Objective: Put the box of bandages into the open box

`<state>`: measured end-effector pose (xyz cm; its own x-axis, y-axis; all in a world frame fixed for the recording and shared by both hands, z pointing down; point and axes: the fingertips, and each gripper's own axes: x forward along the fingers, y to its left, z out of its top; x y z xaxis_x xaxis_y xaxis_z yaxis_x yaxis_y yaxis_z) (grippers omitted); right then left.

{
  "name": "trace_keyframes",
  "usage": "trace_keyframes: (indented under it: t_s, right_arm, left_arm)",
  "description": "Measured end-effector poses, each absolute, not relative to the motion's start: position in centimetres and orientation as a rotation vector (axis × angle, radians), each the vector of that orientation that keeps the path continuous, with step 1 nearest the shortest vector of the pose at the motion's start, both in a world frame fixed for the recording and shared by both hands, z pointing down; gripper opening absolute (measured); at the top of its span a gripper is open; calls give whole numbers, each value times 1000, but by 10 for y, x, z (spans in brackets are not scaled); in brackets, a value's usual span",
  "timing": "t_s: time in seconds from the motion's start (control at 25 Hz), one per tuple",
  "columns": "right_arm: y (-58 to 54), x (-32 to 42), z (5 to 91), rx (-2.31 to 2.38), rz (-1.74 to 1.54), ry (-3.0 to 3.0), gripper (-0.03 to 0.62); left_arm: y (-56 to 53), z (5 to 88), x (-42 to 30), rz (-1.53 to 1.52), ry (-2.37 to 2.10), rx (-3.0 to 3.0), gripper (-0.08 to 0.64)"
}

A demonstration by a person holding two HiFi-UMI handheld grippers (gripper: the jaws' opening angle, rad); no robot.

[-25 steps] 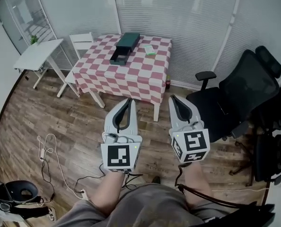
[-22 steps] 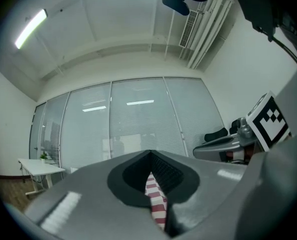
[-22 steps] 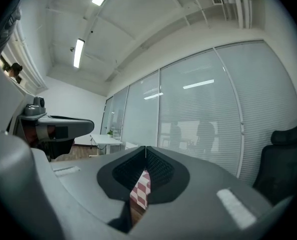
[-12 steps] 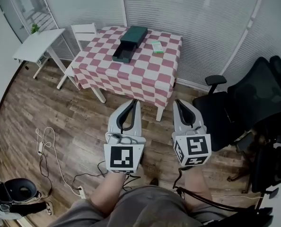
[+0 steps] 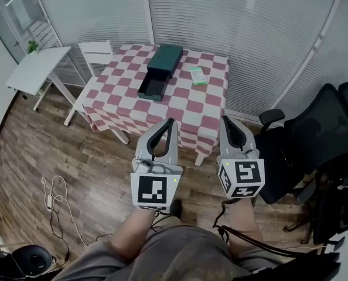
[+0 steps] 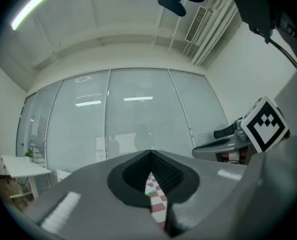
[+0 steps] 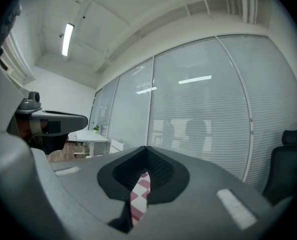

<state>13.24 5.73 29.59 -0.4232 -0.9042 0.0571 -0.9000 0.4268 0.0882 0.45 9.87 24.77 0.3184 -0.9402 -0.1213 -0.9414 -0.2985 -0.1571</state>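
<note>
Fingers (image 6: 73, 204) on the left gripper (image 5: 170, 123) and right gripper (image 5: 223, 120) are pressed together, holding nothing. Both hang well apart from the counter (image 5: 121, 107), where the box of bandages (image 5: 196, 75) lies near the open box (image 5: 152, 96), to its right. Reaching in without spreading the fingers would likely shove the light box across the cloth. An office chair (image 5: 314, 133) crowds the right side; a cable (image 5: 57, 192) trails on the floor.

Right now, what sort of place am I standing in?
Probably an office or small meeting room: a black office chair stands on the right, blinds cover the glass walls, and a small white side table sits near the checkered table.
</note>
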Motion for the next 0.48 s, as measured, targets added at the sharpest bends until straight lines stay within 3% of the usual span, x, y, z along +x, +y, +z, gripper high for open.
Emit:
trace_keyframes:
  t_s: [0.48]
  right_arm:
    - [-16, 123, 283, 1703, -120, -2505, 28]
  left_arm:
    - [17, 254, -8, 32, 1665, -2446, 0]
